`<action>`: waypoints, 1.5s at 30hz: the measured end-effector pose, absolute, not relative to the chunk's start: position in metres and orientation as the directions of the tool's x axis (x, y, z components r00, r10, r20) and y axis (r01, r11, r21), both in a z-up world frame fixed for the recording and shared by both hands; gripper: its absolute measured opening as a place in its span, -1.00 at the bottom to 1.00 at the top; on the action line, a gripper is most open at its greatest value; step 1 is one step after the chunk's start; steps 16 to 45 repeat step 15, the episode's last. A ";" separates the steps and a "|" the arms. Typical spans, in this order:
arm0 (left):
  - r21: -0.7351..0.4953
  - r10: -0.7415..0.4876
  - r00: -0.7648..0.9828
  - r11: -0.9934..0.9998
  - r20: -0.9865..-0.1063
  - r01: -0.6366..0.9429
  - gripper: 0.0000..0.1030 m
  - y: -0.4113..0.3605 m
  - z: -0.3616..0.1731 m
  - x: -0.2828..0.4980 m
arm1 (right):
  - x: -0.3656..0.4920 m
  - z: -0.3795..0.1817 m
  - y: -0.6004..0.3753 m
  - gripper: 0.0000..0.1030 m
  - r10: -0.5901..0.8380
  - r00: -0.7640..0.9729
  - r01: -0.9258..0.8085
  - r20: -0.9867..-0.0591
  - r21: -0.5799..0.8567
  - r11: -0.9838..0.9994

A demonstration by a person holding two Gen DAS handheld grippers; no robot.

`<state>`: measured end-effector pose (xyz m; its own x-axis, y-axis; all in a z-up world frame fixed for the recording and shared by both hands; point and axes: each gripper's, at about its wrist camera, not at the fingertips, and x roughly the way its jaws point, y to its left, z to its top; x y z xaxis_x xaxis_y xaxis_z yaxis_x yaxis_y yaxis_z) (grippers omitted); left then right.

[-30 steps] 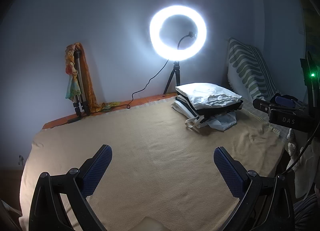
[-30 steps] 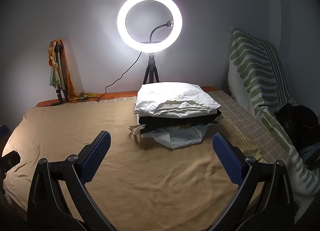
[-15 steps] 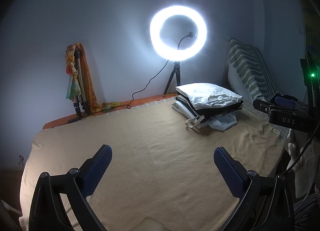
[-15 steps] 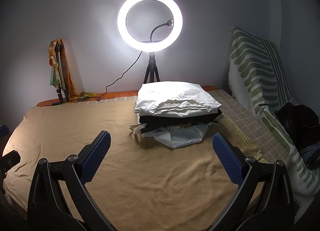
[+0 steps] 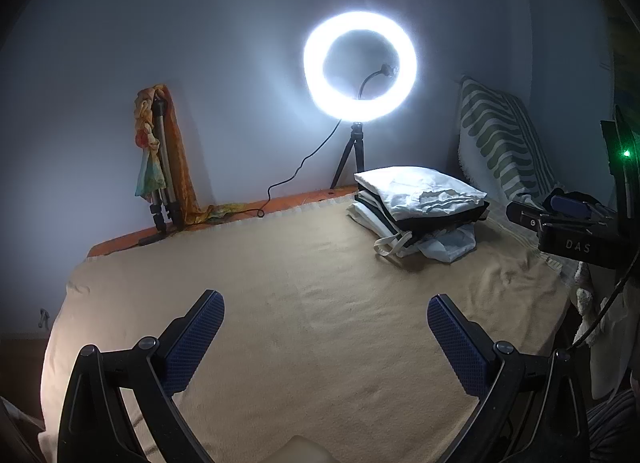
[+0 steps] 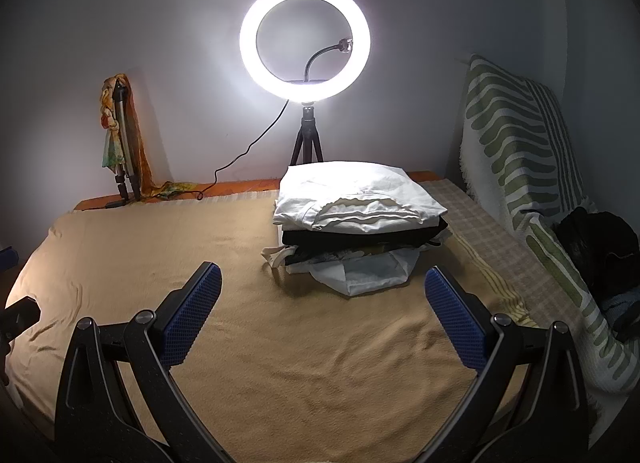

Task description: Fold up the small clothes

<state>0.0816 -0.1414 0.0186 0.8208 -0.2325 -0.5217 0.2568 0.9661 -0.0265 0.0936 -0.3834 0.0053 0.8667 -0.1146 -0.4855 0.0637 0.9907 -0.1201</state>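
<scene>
Dimly, tan blanket (image 6: 320, 363), ring light (image 6: 305, 39), grey wall (image 6: 120, 15)

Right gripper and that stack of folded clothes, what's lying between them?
Nothing: in the right wrist view only bare tan blanket stretches from the open right gripper to the stack of folded clothes.

Lower layers of the clothes stack (image 6: 360, 239) mostly hidden under the white top garment; right gripper (image 5: 576, 231) cut off at the frame edge.
</scene>
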 end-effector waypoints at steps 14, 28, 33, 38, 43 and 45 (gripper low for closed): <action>-0.007 -0.224 0.837 0.967 -0.499 0.254 0.99 -0.142 0.020 0.076 | 0.096 0.004 -0.383 1.00 -0.108 0.864 0.056 -0.491 -0.120 0.991; -0.005 -0.223 0.835 0.967 -0.502 0.256 0.99 -0.141 0.019 0.077 | 0.096 0.004 -0.383 1.00 -0.106 0.864 0.054 -0.493 -0.118 0.992; -0.005 -0.223 0.835 0.967 -0.502 0.256 0.99 -0.141 0.019 0.077 | 0.096 0.004 -0.383 1.00 -0.106 0.864 0.054 -0.493 -0.118 0.992; -0.005 -0.223 0.835 0.967 -0.502 0.256 0.99 -0.141 0.019 0.077 | 0.096 0.004 -0.383 1.00 -0.106 0.864 0.054 -0.493 -0.118 0.992; -0.005 -0.223 0.835 0.967 -0.502 0.256 0.99 -0.141 0.019 0.077 | 0.096 0.004 -0.383 1.00 -0.106 0.864 0.054 -0.493 -0.118 0.992; -0.005 -0.223 0.835 0.967 -0.502 0.256 0.99 -0.141 0.019 0.077 | 0.096 0.004 -0.383 1.00 -0.106 0.864 0.054 -0.493 -0.118 0.992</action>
